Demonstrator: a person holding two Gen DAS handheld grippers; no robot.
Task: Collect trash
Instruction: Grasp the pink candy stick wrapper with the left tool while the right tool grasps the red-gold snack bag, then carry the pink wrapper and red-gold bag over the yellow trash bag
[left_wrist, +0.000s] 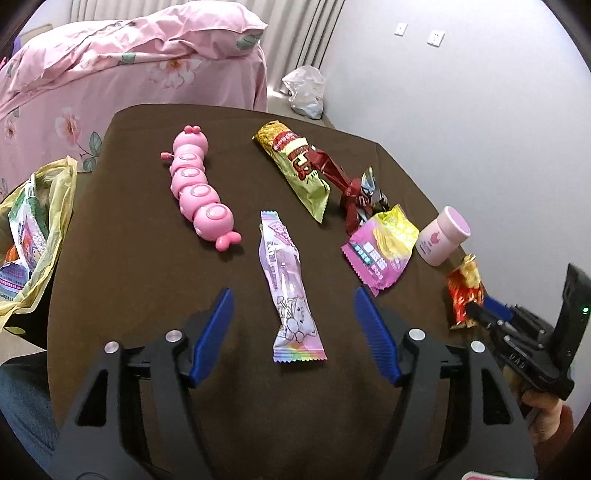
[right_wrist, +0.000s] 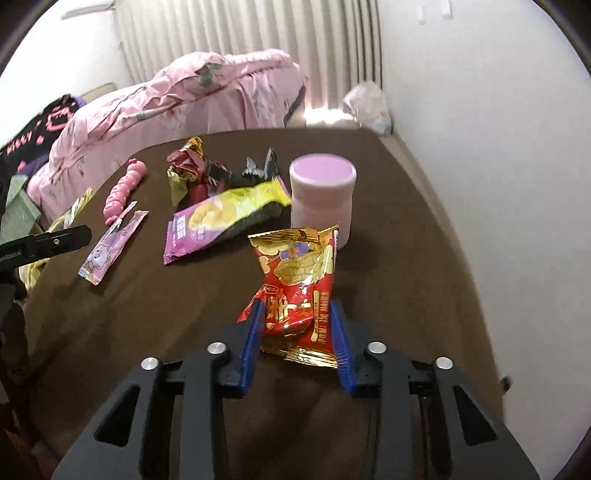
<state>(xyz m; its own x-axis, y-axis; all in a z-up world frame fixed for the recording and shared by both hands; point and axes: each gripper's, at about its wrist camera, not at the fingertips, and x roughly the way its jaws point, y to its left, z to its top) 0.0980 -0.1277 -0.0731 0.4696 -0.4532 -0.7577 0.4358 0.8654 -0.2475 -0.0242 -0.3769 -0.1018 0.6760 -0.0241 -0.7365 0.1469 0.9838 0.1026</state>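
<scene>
My right tongs pinch the red packet; my left tongs gape empty over the pink wrapper. Next, carry the packet to the bag.

Both views are lit evenly by soft indoor light, bright on the white wall and dim on the dark brown surface. In the right wrist view, glare burns out the floor strip below the curtain. Shadows under the wrappers are faint and short. Fisheye distortion bows the surface edge and darkens all 4 corners. The left wrist view is sharp; the right wrist view is softer, with blur on the pink jar and the bed.
</scene>
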